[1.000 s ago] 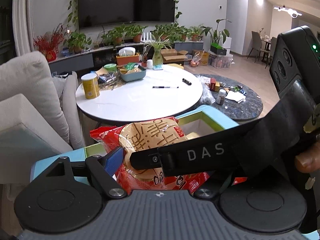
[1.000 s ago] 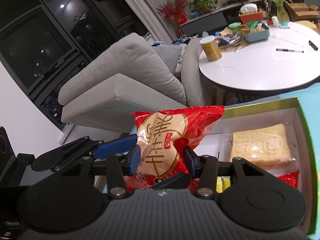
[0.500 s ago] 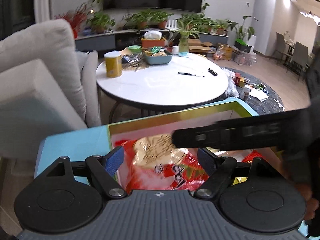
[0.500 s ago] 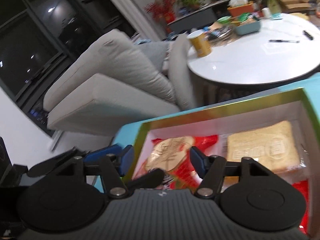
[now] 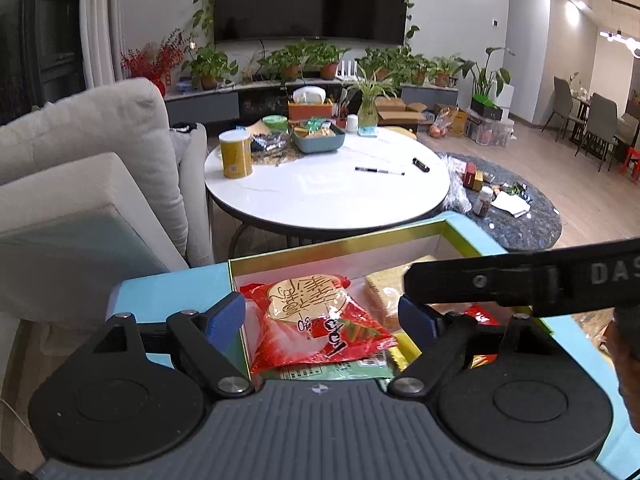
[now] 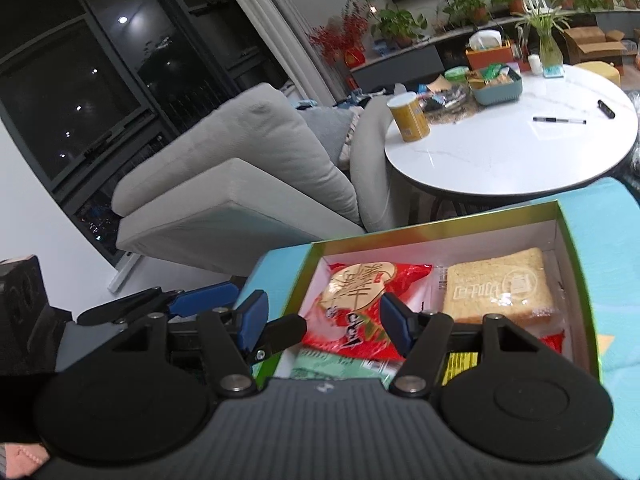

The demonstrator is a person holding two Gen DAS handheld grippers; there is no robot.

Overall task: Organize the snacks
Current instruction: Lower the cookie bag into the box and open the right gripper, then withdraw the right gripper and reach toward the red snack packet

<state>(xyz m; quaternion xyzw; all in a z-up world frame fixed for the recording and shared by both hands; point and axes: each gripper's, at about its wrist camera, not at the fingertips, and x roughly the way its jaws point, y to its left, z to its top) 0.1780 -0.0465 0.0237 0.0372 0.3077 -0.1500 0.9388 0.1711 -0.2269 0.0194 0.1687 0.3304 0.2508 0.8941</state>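
Observation:
A red snack packet (image 5: 316, 320) with a round pale cake lies in the left part of an open light-blue box (image 5: 336, 246) with a gold-green rim. It also shows in the right wrist view (image 6: 358, 302), in the same box (image 6: 440, 236). Beside it lies a clear-wrapped pale square cake (image 6: 498, 286). A green packet (image 6: 332, 366) and a yellow one lie below. My left gripper (image 5: 322, 314) is open above the red packet. My right gripper (image 6: 324, 318) is open above it too, holding nothing.
A round white table (image 5: 328, 188) stands behind the box with a yellow can (image 5: 236, 154), a teal tray of snacks (image 5: 318, 136) and a pen. A grey sofa (image 5: 80, 168) is on the left. The right gripper's arm (image 5: 520, 276) crosses the left view.
The right gripper was shut on the red packet, held above the box. It lowered the packet into the box, opened and let go. Both grippers have drawn back a little.

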